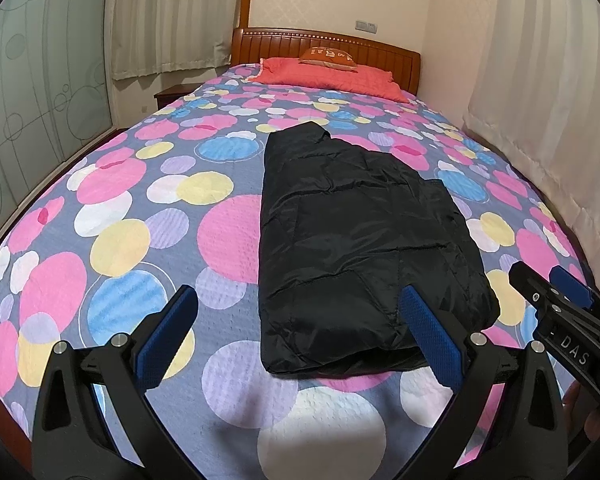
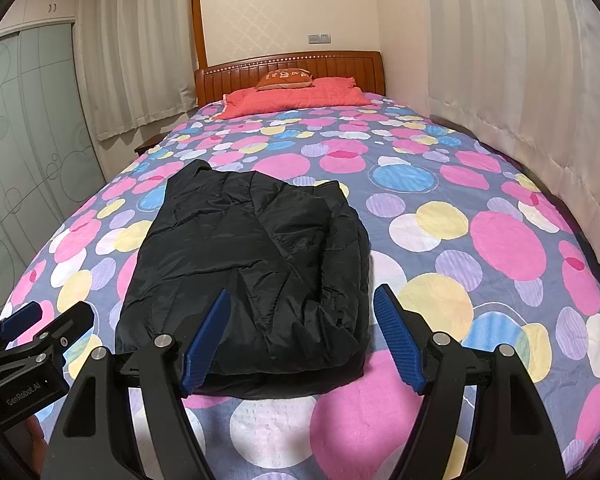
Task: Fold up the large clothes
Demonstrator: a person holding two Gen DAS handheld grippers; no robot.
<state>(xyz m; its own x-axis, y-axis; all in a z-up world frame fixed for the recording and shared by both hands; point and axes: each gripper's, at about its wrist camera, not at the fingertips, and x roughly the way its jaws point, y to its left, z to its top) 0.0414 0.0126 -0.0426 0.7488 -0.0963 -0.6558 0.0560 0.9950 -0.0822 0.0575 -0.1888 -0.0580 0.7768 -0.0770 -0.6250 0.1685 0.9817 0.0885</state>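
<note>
A black puffer jacket [image 1: 352,240] lies folded lengthwise into a long strip on the bed, its hem end nearest me; it also shows in the right wrist view [image 2: 256,264]. My left gripper [image 1: 300,308] is open and empty, held above the bed just short of the jacket's near left corner. My right gripper [image 2: 302,312] is open and empty, held above the jacket's near right corner. The right gripper shows at the right edge of the left wrist view [image 1: 556,292], and the left gripper shows at the left edge of the right wrist view [image 2: 44,320].
The bed cover [image 1: 120,240] has coloured circles. A red pillow [image 1: 332,76] with a small orange cushion [image 1: 328,58] lies by the wooden headboard [image 1: 380,50]. Curtains [image 1: 560,120] hang along the right wall. A glass wardrobe door [image 1: 28,100] stands left.
</note>
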